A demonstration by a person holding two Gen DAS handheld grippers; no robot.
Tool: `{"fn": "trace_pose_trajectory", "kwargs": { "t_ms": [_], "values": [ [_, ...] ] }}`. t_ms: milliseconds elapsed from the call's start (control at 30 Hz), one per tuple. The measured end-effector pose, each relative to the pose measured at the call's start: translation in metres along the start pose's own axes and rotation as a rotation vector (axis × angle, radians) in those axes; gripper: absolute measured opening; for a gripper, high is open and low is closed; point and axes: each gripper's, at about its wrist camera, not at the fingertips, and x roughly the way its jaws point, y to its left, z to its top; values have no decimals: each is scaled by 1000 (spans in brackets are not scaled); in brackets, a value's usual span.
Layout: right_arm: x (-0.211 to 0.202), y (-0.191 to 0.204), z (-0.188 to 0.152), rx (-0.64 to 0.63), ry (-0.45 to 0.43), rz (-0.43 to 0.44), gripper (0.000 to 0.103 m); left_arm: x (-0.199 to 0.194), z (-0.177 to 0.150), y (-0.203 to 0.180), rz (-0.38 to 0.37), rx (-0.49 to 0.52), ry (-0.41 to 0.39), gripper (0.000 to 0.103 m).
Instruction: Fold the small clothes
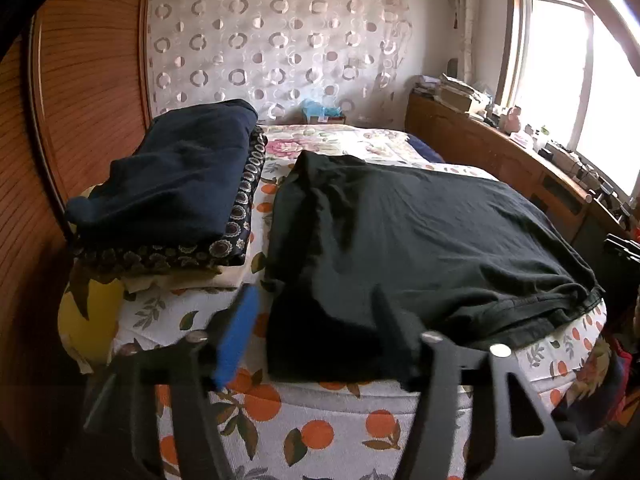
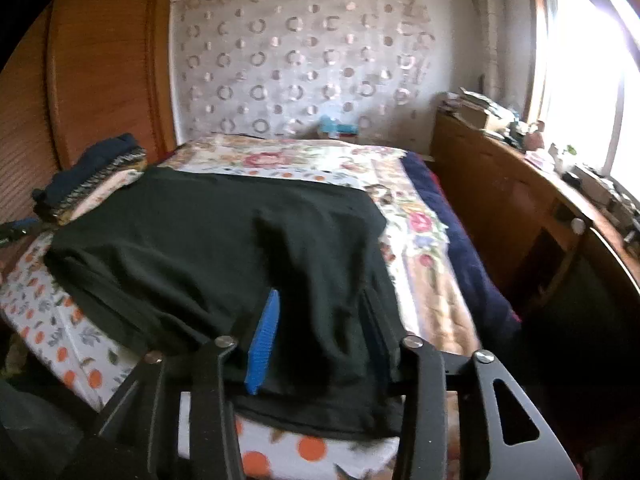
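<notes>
A black garment (image 1: pixel 420 240) lies spread on the bed, its left part folded over; it also shows in the right wrist view (image 2: pixel 208 232). My left gripper (image 1: pixel 316 320) is open above the garment's near left corner, its blue pad (image 1: pixel 236 340) just off the cloth's left edge. My right gripper (image 2: pixel 320 320) is open over the garment's near right corner, blue pad (image 2: pixel 264 340) visible, cloth lying between the jaws. Neither holds the cloth firmly that I can see.
A stack of folded clothes (image 1: pixel 172 184) topped by a navy piece sits at the bed's left, also in the right wrist view (image 2: pixel 88 180). The bed has a fruit-print sheet (image 1: pixel 320 432). A wooden wardrobe (image 1: pixel 80 100) stands left, a cluttered wooden counter (image 1: pixel 520 148) under the window right.
</notes>
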Motion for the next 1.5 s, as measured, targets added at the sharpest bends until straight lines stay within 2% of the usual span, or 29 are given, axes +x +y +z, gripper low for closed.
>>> {"fn": "trace_pose_trajectory", "kwargs": {
  "t_ms": [100, 267, 433, 633, 833, 1167, 1333, 1500],
  "values": [
    [14, 13, 3, -6, 11, 33, 47, 2, -3, 3, 6, -8, 5, 75],
    [46, 27, 1, -24, 55, 108, 47, 7, -7, 5, 19, -9, 24, 75],
    [74, 32, 1, -46, 106, 147, 47, 12, -10, 10, 31, -15, 43, 75],
    [85, 31, 0, -65, 159, 146, 47, 19, -18, 21, 30, -38, 68, 75],
    [87, 34, 7, -78, 138, 128, 48, 26, -20, 26, 10, -61, 98, 75],
    [83, 49, -8, -97, 120, 86, 51, 31, 0, 22, -43, -88, 71, 75],
    [80, 56, -15, -146, 101, 52, 51, 53, 4, 24, -35, -86, 131, 75],
    [80, 50, -16, -114, 115, 85, 51, 62, 4, 25, -46, -82, 160, 75]
  ]
}}
